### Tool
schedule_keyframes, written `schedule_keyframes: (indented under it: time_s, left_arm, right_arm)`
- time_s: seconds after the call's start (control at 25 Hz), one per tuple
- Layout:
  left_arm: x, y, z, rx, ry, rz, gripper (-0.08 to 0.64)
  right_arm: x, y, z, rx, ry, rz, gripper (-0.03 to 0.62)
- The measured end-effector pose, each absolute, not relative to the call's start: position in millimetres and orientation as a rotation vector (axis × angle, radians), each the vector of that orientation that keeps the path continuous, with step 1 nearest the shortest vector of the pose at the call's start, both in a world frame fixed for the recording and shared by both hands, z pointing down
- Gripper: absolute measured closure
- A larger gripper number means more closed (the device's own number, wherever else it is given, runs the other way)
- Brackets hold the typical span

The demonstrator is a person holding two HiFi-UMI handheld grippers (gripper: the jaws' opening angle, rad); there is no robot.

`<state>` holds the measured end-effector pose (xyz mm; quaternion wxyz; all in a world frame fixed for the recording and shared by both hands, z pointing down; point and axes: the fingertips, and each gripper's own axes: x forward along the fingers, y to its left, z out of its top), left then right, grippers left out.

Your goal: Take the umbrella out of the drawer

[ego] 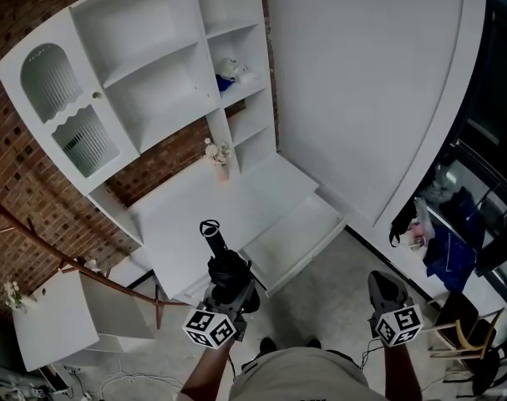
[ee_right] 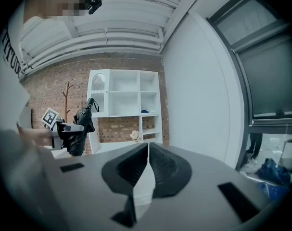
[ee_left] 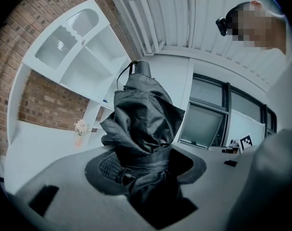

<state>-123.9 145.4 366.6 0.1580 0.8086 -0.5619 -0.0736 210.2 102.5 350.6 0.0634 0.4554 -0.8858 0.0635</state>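
L gripper (ego: pixel 226 289) clamped on folded black umbrella (ego: pixel 224 261), jaws fairly wide w/ fabric bunched between them. We've got the umbrella up in the air by the white surface (ego: pixel 195 215) edge, loop end fwd, left of the open drawer (ego: pixel 296 239), not in it. R gripper (ego: pixel 385 284) jaws together, empty, over the floor (ego: pixel 337 303).

The head view looks steeply down from above onto the white open-shelved wall unit (ego: pixel 161 73) against the red brick wall (ego: pixel 19 182). The left gripper view sits close behind the black folded fabric umbrella (ee_left: pixel 141 124), which blocks its centre. The right gripper view faces the unit from farther back. All three share those shelves.
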Motion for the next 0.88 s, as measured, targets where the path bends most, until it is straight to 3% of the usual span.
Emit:
schedule_keyframes:
  time_s: [0.88]
  left_arm:
    - [-110,144,358,2.324,-1.615,-0.227,0.304]
  right_arm:
    - [221,101,343,1.384,-2.71,0.207,0.558]
